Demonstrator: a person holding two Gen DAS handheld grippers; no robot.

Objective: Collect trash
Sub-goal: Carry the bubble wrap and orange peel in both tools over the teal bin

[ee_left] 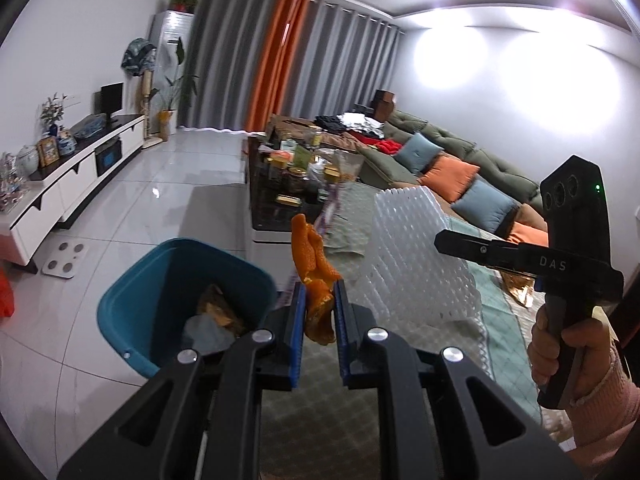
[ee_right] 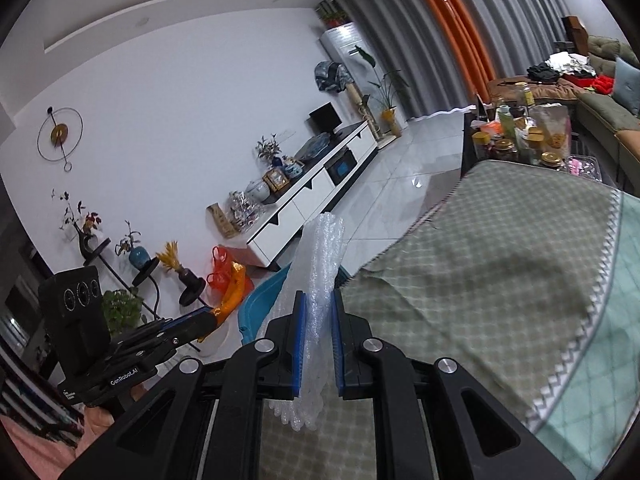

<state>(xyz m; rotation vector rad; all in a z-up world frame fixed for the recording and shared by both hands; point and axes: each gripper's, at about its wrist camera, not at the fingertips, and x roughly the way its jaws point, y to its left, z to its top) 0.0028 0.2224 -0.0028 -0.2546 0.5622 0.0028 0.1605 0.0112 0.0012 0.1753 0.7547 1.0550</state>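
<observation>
Left tool [ee_left: 320, 300], nearly closed, pinches an orange peel [ee_left: 314, 272] beside the rim of the teal trash bin [ee_left: 132, 320], which stands on the tiled floor [ee_left: 160, 184] and holds scraps. Right tool [ee_right: 319, 308], nearly closed, grips a bubble-wrap sheet [ee_right: 320, 256] above the checked cloth [ee_right: 500, 260] covering the table. A cluttered coffee table [ee_left: 276, 200] and sofa [ee_left: 460, 152] lie beyond.

light: bright, wall [ee_left: 460, 68] glare | edges: fisheye-bent, dark corners | blur: slight
</observation>
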